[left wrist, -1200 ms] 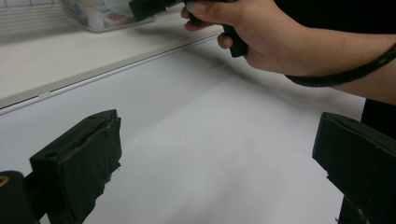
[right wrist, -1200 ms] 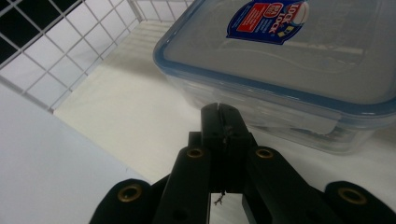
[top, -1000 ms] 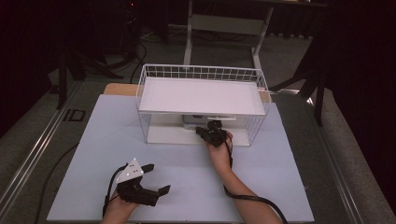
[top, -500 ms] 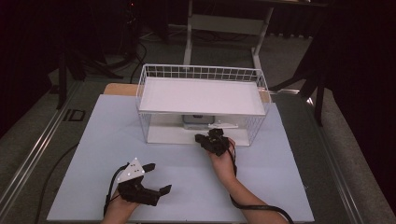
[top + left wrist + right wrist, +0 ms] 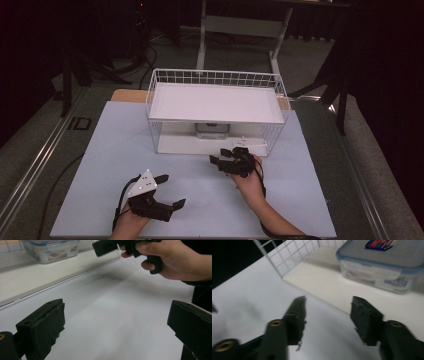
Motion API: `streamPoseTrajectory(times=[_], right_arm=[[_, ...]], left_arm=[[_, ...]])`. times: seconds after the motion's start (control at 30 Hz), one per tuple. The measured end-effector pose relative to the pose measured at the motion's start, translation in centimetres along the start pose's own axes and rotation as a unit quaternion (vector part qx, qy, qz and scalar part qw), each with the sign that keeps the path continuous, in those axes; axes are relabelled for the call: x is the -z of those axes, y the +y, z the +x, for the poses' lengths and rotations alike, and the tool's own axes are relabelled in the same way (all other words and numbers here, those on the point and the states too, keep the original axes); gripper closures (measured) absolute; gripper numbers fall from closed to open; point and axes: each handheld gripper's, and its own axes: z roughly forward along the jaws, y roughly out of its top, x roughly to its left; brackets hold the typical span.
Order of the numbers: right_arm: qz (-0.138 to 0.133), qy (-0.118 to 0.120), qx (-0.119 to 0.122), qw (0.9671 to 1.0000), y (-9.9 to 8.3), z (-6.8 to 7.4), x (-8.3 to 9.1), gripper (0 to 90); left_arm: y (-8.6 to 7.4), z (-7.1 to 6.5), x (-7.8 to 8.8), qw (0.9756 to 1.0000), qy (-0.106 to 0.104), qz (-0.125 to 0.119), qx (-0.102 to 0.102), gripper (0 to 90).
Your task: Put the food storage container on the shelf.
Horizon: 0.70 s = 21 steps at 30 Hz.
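The right gripper [image 5: 226,156], centre frame, has just been opening, nothing between its jaws. The box [image 5: 384,263] sits under the rack's [image 5: 215,102] shelf. The left gripper [image 5: 169,191], lower left, gapes empty.

Left gripper [image 5: 167,191] wide apart; right gripper [image 5: 220,156] just parted, empty

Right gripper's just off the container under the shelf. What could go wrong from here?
1. The right gripper has just been opening, jaws empty, and sits close to the wire rack; a jaw could snag the mesh or the lower shelf's lip.
2. The clear lidded container sits low under the upper shelf; regrasping there risks knocking the shelf edge.
3. The left gripper rests open on the table; the right gripper's cable could drag across it.
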Motion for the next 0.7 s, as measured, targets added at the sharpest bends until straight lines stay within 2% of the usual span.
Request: streamPoseTrajectory(times=[0.03,0.13,0.2,0.3,0.37,0.43,0.57,0.7], right_arm=[[0.008,0.009,0.009,0.9999,-0.4,0.1,0.5,28.4],[0.011,0.032,0.009,0.9994,-0.8,0.1,1.2,19.4],[0.018,0.031,0.026,0.9990,-1.3,0.4,1.8,18.2],[0.013,0.033,0.025,0.9991,-1.8,0.5,2.8,18.3],[0.013,0.028,0.045,0.9985,-2.0,0.9,3.7,18.3],[0.008,0.027,0.054,0.9981,-2.3,1.1,4.3,18.2],[0.004,0.038,0.052,0.9979,-2.8,1.5,5.9,18.1],[0.006,0.046,0.059,0.9972,-3.3,1.9,6.9,19.4]], left_arm=[[0.0,0.0,0.0,1.0000,0.000,0.002,-0.001,2.3],[0.0,-0.2,-0.1,1.0000,-0.002,0.003,-0.001,2.3],[0.0,-0.3,-0.1,1.0000,-0.004,-0.001,0.001,2.3],[0.0,-0.4,0.0,1.0000,-0.004,-0.002,-0.004,2.3],[0.0,-0.4,-0.1,1.0000,-0.002,0.001,-0.008,2.3],[0.0,-0.5,-0.1,1.0000,-0.003,0.003,-0.008,2.3],[0.0,-0.6,-0.1,0.9999,-0.006,0.001,-0.010,2.3],[0.1,-0.6,0.0,0.9999,-0.008,-0.001,-0.012,2.3]])
